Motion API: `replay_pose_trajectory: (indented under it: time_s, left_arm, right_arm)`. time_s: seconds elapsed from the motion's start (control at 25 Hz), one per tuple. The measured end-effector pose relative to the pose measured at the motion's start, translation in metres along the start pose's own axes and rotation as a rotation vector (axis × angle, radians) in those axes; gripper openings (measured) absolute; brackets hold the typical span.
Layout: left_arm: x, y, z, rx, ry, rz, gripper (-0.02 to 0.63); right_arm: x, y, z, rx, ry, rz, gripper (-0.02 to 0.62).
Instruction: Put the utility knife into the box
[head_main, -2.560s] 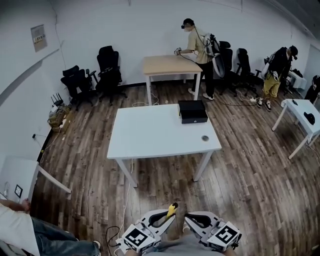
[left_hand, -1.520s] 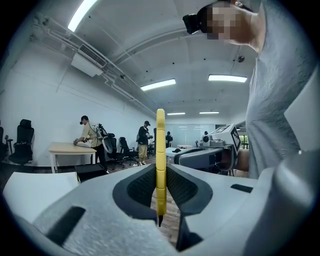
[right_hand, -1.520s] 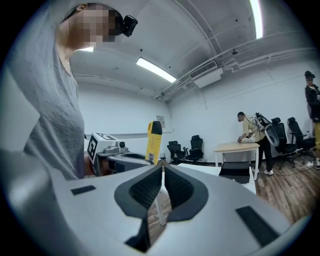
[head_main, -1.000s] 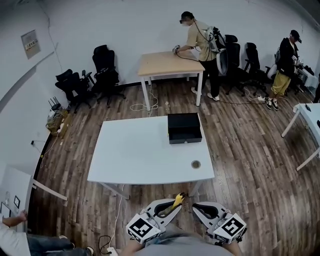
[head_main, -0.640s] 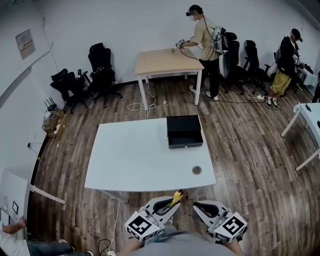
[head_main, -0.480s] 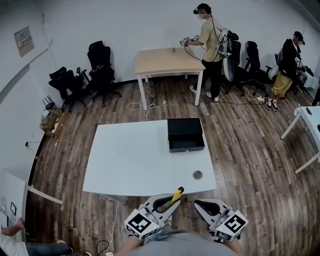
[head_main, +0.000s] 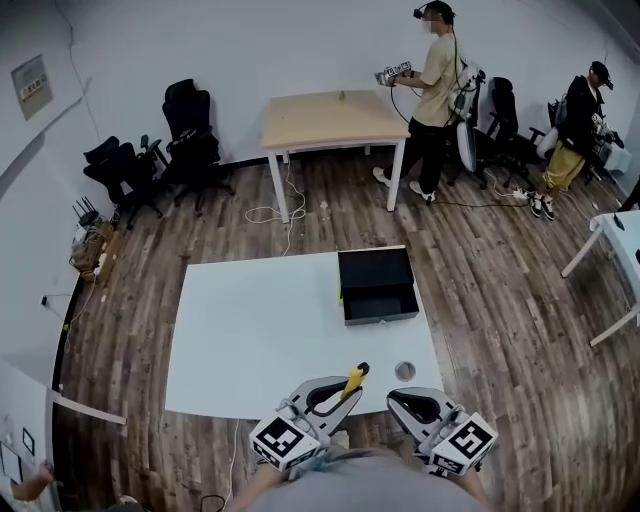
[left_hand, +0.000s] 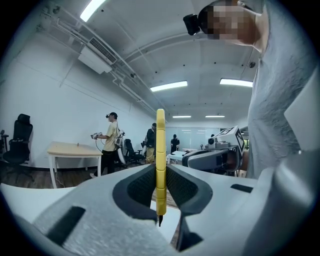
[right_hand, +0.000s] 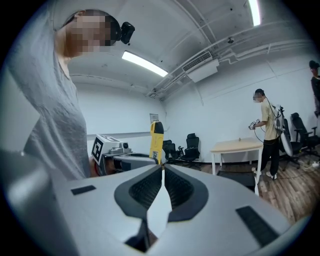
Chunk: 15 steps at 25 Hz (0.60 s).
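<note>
Office/lab rm: white table (head_main: 250, 330), wooden desk (head_main: 325, 118), swivel chairs (head_main: 188, 120) by wall, plank floor (head_main: 500, 300), strip lights (left_hand: 168, 86).

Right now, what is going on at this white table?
A person stands at the near edge of the white table with a gripper in each hand. The left gripper is shut on a yellow utility knife. The right gripper is shut and empty. The black box sits toward the table's far right side, and the knife is not yet in it.
</note>
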<state>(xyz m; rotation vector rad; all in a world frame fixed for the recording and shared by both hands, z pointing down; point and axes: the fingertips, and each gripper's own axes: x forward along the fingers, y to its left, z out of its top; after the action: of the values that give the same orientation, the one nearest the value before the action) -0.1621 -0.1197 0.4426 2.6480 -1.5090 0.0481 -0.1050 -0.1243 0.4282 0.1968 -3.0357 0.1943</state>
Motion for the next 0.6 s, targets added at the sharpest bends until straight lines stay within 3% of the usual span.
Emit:
replay_pose_trajectory:
  time_s: [0.6]
  left_arm:
    - [0.022, 0.037, -0.004, -0.004, 0.010, -0.044, 0.069]
  right_arm:
    - [0.026, -0.027, -0.001, -0.024, 0.015, -0.053, 0.032]
